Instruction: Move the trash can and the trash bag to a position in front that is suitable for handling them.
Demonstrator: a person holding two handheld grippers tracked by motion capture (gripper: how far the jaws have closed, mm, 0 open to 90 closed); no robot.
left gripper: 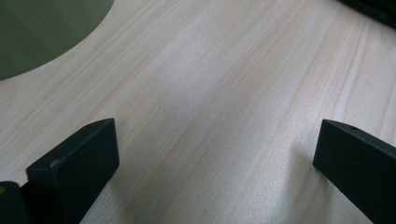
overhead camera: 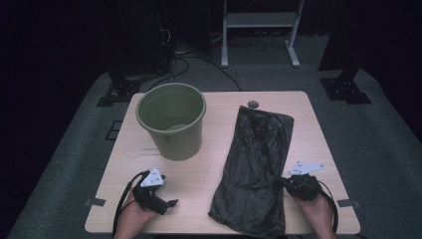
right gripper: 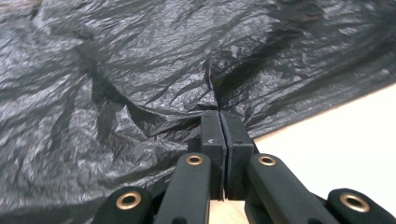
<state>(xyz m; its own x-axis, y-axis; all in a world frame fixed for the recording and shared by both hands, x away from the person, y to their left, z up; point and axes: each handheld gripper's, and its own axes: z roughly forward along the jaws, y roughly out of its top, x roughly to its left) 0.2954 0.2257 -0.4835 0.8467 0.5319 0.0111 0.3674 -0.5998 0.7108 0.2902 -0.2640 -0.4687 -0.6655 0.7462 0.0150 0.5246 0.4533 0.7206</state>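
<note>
The pale wooden table (overhead camera: 219,164) carries a ribbed olive-green plastic bin (overhead camera: 171,121) standing upright at its left rear, and a crumpled black plastic bin bag (overhead camera: 254,169) lying flat along the right half, well apart from the bin. The right gripper (right gripper: 219,122) has its jaws pressed together on a pinch of film at the bag's right edge; how many layers are caught I cannot tell, since the fold hides it. If only one thin layer is nipped, a lift may tear it or let it slip free. The left gripper (left gripper: 215,149) hovers wide open and empty over bare wood, so the bag's far side could drag.
</note>
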